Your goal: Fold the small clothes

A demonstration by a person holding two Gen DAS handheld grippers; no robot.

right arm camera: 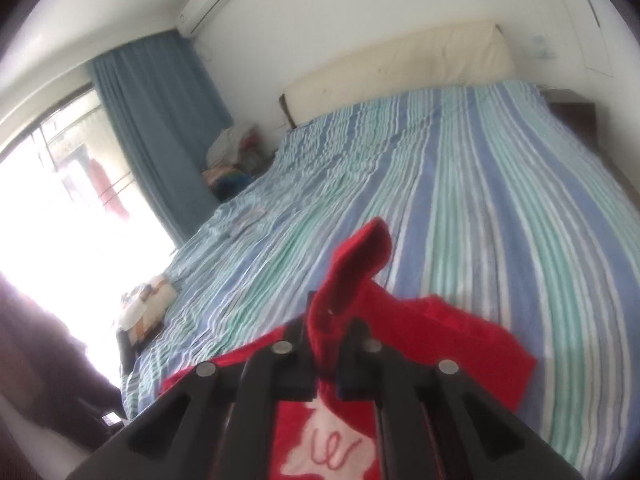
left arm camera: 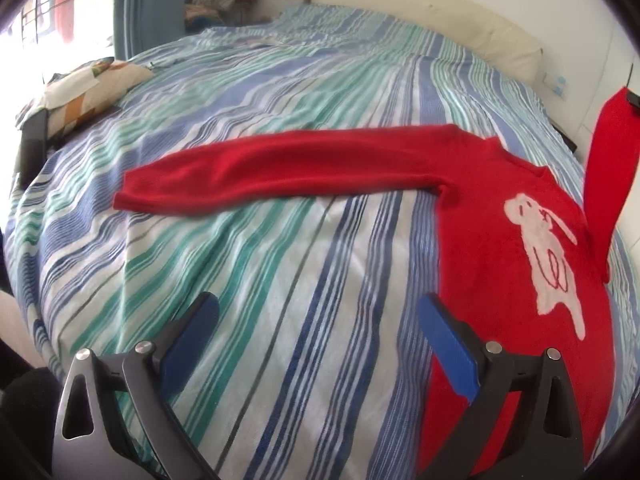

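Red sweater (left arm camera: pixel 500 248) with a white rabbit motif (left arm camera: pixel 544 256) lies face up on the striped bedsheet (left arm camera: pixel 280 280), body flat, one sleeve (left arm camera: pixel 280 168) stretched out flat across the sheet away from the body toward the patterned pillow (left arm camera: pixel 88 92) side. The other sleeve (left arm camera: pixel 608 168) is lifted off the sheet, rising from the shoulder on the far side of the rabbit motif up to the picture edge. Right gripper (right arm camera: pixel 334 320) is pinching that sleeve's cuff (right arm camera: pixel 356 264): jaws nearly together with red knit bunched between them, cuff end flopping forward past the tips, sweater body and motif hanging below. Left gripper (left arm camera: pixel 320 332) hovers over bare sheet just beside the sweater's hem side, jaws spread wide, nothing between them, one blue pad (left arm camera: pixel 452 344) overlapping the sweater edge in view, contact unclear. Step in hand, by my read: first sleeve fold, raised sleeve about to be carried across the chest. Next move calls for laying that sleeve down over the rabbit motif without dragging the body, then releasing; the left gripper is placed to pin the body or go for the flat sleeve after. Risk: knit is soft, the body may bunch if pulled sideways. Cream headboard cushion (left arm camera: pixel 420 12) sits well beyond the sweater, out of the way.
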